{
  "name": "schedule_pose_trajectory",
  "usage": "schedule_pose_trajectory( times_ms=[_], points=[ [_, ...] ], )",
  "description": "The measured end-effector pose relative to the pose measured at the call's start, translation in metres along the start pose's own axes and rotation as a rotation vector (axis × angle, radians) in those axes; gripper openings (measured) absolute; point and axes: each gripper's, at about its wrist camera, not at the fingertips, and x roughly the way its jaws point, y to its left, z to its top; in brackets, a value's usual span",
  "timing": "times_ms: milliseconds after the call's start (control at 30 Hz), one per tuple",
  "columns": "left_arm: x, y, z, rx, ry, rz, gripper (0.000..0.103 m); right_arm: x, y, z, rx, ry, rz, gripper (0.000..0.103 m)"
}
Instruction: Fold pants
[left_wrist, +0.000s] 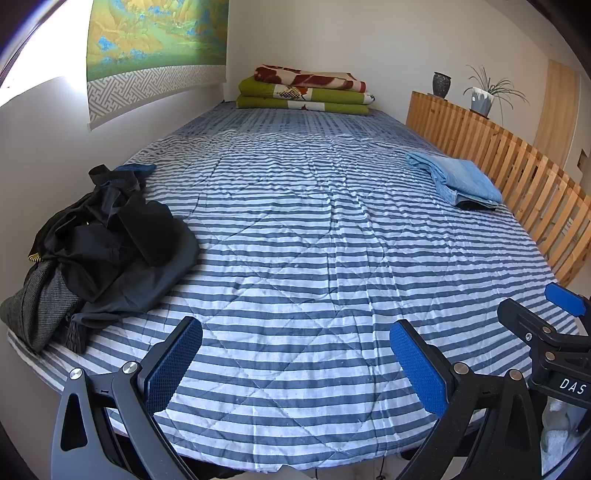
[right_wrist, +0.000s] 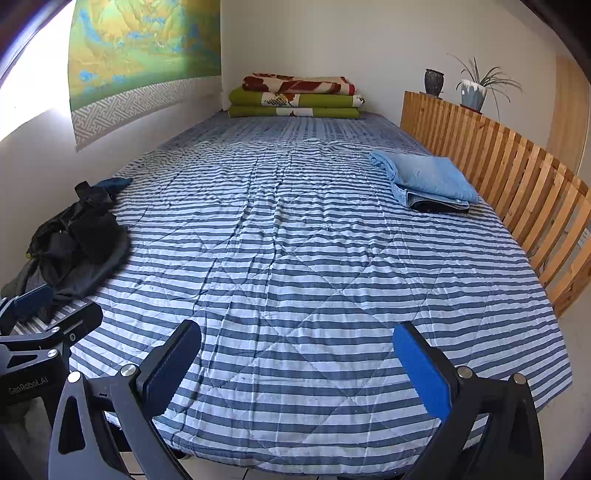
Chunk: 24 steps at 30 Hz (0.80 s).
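Left wrist view: the heap of dark pants (left_wrist: 110, 243) lies crumpled at the bed's (left_wrist: 295, 258) left edge. Both the left gripper (left_wrist: 295, 365) and right gripper (right_wrist: 297, 365) hover near, fingers wide, empty. Pick one waistband, not the bundle; folded blue pants (left_wrist: 458, 181) sit far right.

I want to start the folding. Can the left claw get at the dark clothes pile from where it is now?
Probably yes. The left claw is open and empty, and the dark clothes pile lies uncovered on the striped quilt, ahead to its left, nothing between them.
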Motion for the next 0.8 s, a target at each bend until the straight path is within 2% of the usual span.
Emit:
schedule_pose_trajectory(
  times_ms=[800],
  points=[
    [0.0069,-0.0015,0.0004,0.011,0.009,-0.009,0.103,0.0091,0.0019,-0.0034,0.001,0.018,0.008,0.102]
  ],
)
